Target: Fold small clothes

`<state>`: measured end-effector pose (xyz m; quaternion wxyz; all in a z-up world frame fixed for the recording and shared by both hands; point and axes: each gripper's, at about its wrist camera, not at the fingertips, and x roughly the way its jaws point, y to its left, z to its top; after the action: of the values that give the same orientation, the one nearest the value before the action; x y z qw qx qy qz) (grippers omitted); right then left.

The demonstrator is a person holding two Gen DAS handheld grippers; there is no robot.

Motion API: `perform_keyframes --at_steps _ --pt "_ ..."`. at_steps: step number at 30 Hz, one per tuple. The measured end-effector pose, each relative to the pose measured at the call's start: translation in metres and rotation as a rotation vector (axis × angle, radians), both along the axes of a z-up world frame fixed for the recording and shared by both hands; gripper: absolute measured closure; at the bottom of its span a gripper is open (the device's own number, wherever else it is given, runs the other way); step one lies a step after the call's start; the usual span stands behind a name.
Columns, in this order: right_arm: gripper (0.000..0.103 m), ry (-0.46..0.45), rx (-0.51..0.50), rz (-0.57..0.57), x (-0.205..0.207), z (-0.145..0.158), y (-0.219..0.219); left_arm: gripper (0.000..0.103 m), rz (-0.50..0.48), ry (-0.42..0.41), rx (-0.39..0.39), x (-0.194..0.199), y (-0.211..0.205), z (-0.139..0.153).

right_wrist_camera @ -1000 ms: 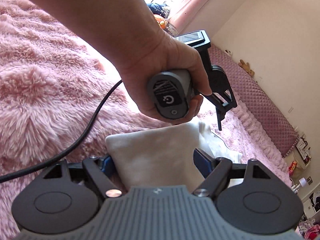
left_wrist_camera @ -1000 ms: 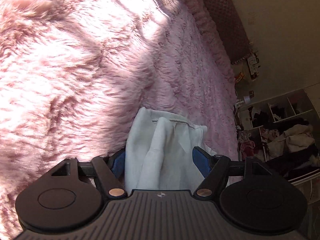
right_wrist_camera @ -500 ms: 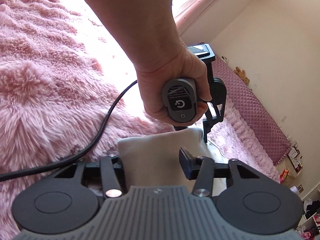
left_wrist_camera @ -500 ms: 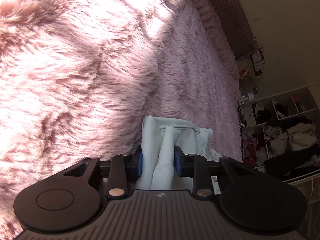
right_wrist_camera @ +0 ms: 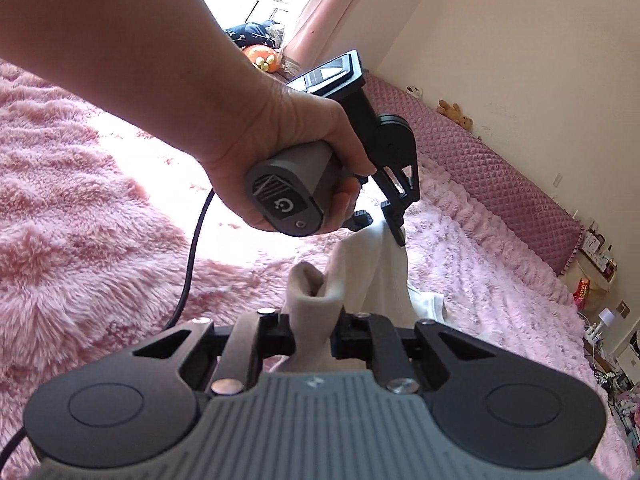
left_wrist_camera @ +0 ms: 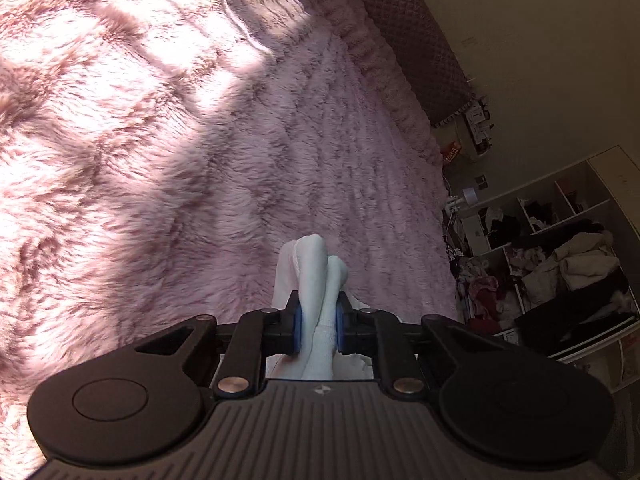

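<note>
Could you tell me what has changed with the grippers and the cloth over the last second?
Both grippers have just been closing: the left gripper and right gripper now pinch the white cloth, bunching it and lifting it off the pink blanket. The hand holds the left gripper as before.

Bed blanket: pink long-pile plush, shaggy, matt, pile lying in swirls. Garment: white soft knit cloth, matt, bunched in folds; cream-toned in right wrist view. Left claw: matt black plastic arms, blue rubbery pads, small shiny metal rivets, ribbed grey plastic housing. Right claw: same matt black plastic, ribbed grey body. Headboard cover: mauve quilted cloth, diamond stitch. Cable: smooth black sheath. Wall: matt cream paint.
</note>
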<state>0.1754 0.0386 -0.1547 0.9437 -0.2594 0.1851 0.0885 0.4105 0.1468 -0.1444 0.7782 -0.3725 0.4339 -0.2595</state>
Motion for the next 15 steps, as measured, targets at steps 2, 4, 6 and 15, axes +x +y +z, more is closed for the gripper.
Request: perform_keyframes --at_steps 2,4,6,15 --pt "0.098 -0.011 0.019 -0.017 -0.003 0.012 -0.014 0.087 -0.012 -0.012 0.007 -0.003 -0.013 0.012" --pt "0.098 -0.026 0.049 -0.058 -0.01 0.022 -0.034 0.087 -0.029 -0.027 0.011 -0.004 -0.029 0.023" --pt "0.098 -0.028 0.082 -0.103 -0.02 0.029 -0.054 0.087 -0.04 -0.045 0.022 -0.007 -0.048 0.034" --pt "0.099 -0.032 0.163 -0.263 -0.038 0.048 -0.147 0.087 -0.129 -0.091 0.032 -0.017 -0.14 0.063"
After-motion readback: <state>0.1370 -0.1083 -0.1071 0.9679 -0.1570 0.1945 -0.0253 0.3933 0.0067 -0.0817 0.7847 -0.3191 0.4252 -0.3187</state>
